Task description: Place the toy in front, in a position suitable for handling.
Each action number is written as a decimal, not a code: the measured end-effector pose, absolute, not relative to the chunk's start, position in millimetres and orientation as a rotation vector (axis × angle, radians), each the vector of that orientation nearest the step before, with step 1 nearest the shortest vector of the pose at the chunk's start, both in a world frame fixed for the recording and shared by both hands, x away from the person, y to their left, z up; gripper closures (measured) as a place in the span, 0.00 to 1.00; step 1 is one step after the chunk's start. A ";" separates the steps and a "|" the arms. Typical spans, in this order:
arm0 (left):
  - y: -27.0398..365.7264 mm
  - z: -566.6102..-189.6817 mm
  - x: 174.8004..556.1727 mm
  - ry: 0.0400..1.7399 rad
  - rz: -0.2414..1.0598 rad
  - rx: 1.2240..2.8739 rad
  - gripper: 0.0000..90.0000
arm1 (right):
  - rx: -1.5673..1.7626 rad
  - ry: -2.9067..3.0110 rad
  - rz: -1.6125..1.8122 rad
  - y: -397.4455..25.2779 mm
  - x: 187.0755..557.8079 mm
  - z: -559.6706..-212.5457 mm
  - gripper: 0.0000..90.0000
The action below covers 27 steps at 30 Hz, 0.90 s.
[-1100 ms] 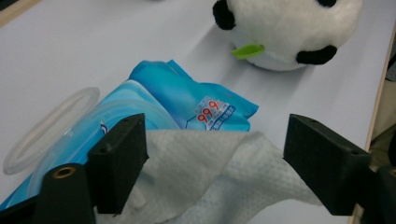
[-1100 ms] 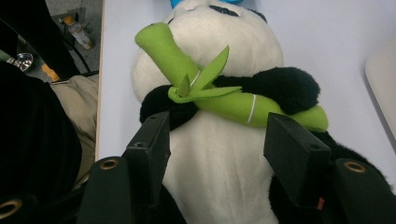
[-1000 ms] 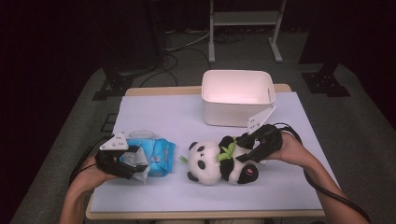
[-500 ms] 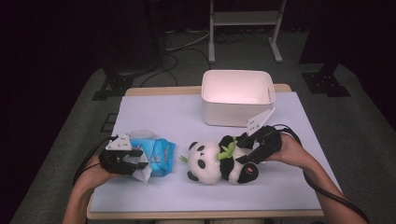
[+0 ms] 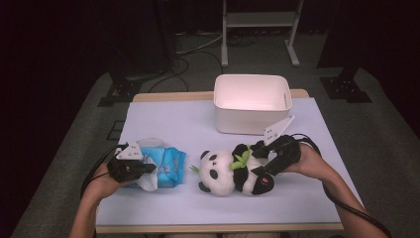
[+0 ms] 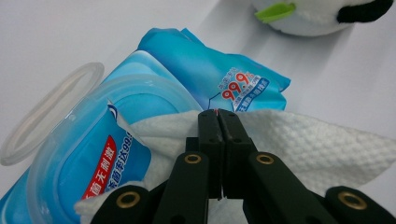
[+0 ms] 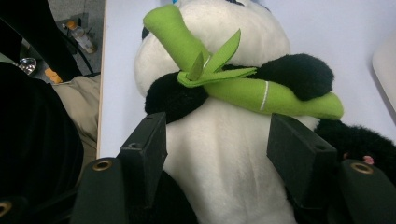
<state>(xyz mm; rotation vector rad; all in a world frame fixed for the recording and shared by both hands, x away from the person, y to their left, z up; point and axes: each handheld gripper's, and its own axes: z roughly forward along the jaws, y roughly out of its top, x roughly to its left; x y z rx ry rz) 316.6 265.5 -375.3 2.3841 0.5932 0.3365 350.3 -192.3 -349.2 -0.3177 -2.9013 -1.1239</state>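
Between the left gripper's (image 6: 218, 116) shut jaws, a white wipe (image 6: 299, 140) was pinched.

That wipe came out of the blue wipes pack (image 6: 187, 60), which lay on the white table (image 5: 198, 124) with its clear lid (image 6: 51, 112) flipped open. The right gripper (image 7: 217, 140) was wide open, one jaw on each side of the toy panda's (image 7: 224, 177) white belly, touching the fur or very near it. The panda lay on its back, just in front of the white bin (image 5: 250, 101). A hard pull could have torn the thin wipe or dragged the light pack along. The soft, round panda could have slipped out if the jaws closed too loosely.
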 end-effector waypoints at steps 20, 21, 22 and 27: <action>267.9 -375.1 312.7 0.574 0.299 2.401 0.73 | -0.314 -2.898 -1.123 -190.7 350.2 -349.7 0.39; 268.2 -375.2 313.2 0.587 0.300 2.405 0.67 | -0.313 -2.898 -1.121 -190.6 350.0 -349.6 0.39; 268.4 -375.4 313.4 0.583 0.302 2.412 0.66 | -0.313 -2.898 -1.121 -190.7 350.0 -349.7 0.39; 267.1 -377.2 316.4 0.615 0.308 2.414 0.53 | -0.312 -2.899 -1.121 -190.4 350.3 -350.0 0.39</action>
